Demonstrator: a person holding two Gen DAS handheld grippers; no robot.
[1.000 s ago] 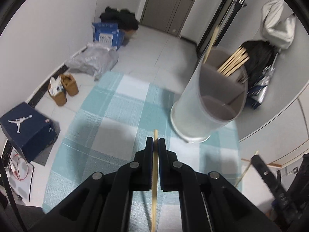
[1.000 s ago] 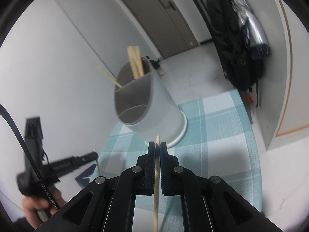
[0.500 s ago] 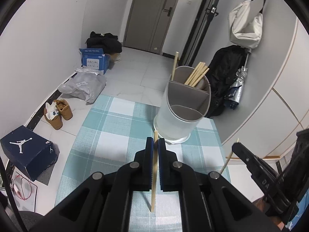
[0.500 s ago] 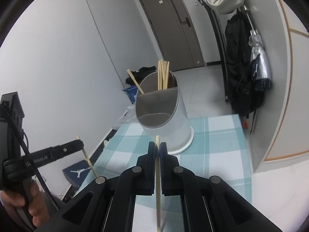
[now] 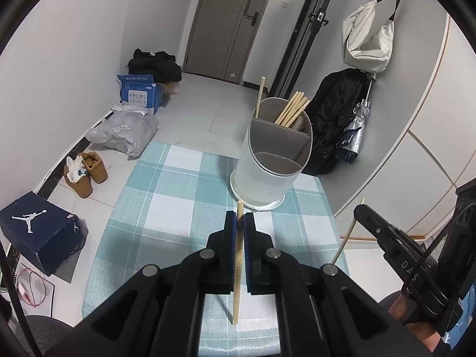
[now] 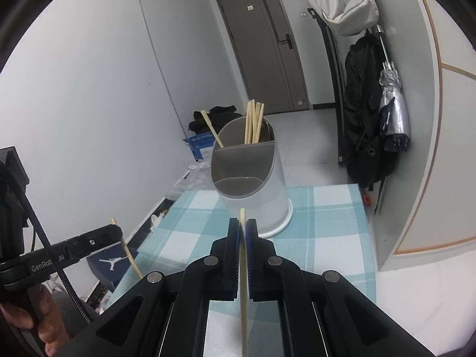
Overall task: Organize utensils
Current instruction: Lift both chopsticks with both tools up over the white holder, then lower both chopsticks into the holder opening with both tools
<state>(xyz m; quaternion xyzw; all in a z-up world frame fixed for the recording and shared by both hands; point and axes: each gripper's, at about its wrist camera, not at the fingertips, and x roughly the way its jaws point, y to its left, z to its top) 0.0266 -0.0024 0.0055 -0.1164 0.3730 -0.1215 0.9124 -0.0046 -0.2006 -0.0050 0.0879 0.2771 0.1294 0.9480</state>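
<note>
While both grippers hang above the near half of the table, each is clamped on a single wooden chopstick: the left gripper (image 5: 240, 218) pinches its chopstick (image 5: 237, 267) between blue-lined pads, the stick standing nearly upright with a short tip above the jaws and a longer part below, and the right gripper (image 6: 242, 226) holds a second chopstick (image 6: 243, 282) the same way. The holder (image 5: 267, 175), a pale cylinder with a slanted rim and inner dividers, stands on the checked tablecloth (image 5: 166, 208) near the table's far edge, well apart from both grippers. One rear compartment holds a bundle of chopsticks (image 5: 293, 110) leaning right; a lone chopstick (image 5: 260, 95) leans from the compartment beside it, and the lower front compartment shows nothing inside. Between the grippers and the holder lies only bare cloth. In the left wrist view the right gripper enters from the lower right, beyond the table's right edge; in the right wrist view the left gripper, gripped by a hand (image 6: 32, 324), sits at the lower left past the table's left edge. Beyond the far edge the floor runs open to a grey door (image 5: 226, 23). Along the left wall lie a dark shoebox (image 5: 38, 232), tan shoes (image 5: 84, 174), a grey plastic bag (image 5: 125, 131) and a blue carton (image 5: 139, 93). On the right wall hang a white bag (image 5: 366, 38), a black backpack (image 5: 336, 113) and a folded silver umbrella (image 5: 357, 131), close behind the holder.
</note>
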